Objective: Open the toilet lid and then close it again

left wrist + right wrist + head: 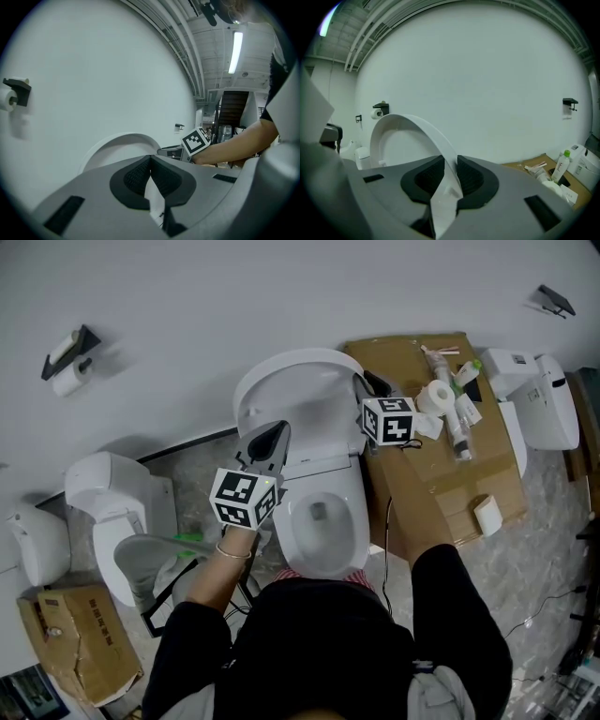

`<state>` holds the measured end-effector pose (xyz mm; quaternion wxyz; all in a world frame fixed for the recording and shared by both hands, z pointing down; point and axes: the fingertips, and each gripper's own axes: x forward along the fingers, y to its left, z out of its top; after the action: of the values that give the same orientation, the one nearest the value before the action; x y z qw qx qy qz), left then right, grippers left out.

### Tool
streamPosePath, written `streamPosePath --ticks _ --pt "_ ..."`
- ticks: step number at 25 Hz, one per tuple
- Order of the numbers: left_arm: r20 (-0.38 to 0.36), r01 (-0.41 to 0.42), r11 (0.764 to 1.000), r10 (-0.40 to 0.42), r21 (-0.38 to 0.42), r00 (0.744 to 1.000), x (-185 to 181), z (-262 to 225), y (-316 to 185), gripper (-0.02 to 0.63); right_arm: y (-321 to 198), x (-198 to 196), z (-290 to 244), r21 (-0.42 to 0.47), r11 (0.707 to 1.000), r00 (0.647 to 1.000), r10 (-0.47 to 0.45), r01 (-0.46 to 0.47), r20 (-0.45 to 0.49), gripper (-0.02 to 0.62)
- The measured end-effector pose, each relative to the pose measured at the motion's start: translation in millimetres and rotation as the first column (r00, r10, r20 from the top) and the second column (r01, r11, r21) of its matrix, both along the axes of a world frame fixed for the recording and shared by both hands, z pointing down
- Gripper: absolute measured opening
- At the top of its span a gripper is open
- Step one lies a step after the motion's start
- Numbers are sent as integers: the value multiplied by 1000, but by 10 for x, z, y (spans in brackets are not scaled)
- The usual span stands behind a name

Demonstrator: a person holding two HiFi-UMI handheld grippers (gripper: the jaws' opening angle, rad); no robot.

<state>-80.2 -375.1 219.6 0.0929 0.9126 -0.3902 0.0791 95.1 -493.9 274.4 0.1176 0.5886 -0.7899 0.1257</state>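
The right gripper point(450, 168) is clamped on the thin right edge of the toilet lid point(412, 129), both ribbed pads pressed against the white plastic. The lid stands raised, tilted back toward the white wall point(478, 79) above the open bowl point(323, 521). The left gripper point(151, 161) hangs just off the lid's left side with its jaws drawn together at the tips. A white sliver shows in the gap below them, and I cannot tell what it is.

To the right, a cardboard box point(441, 493) carries tubes, a paper roll and a green-capped bottle point(559, 171) whose label is too small to read. The print on the carton point(70, 634) at lower left is also illegible.
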Motion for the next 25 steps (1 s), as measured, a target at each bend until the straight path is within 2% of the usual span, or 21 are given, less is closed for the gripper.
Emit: streamPosePath --ticks 3,7,18,25 --pt "-15 -1 1000 1 -8 1000 15 7 -5 5 -2 1 9 -11 1000 1000 0 0 6 95" --pt "14 -5 1000 5 7 1000 38 5 13 4 -2 24 35 -4 1000 999 16 -16 45 95" --pt "51 -49 997 45 67 998 122 -59 110 3 125 29 8 -17 1000 999 23 -22 40 92" --pt "50 -54 997 51 62 997 169 -48 144 4 226 32 -8 -13 1000 999 17 -17 38 92"
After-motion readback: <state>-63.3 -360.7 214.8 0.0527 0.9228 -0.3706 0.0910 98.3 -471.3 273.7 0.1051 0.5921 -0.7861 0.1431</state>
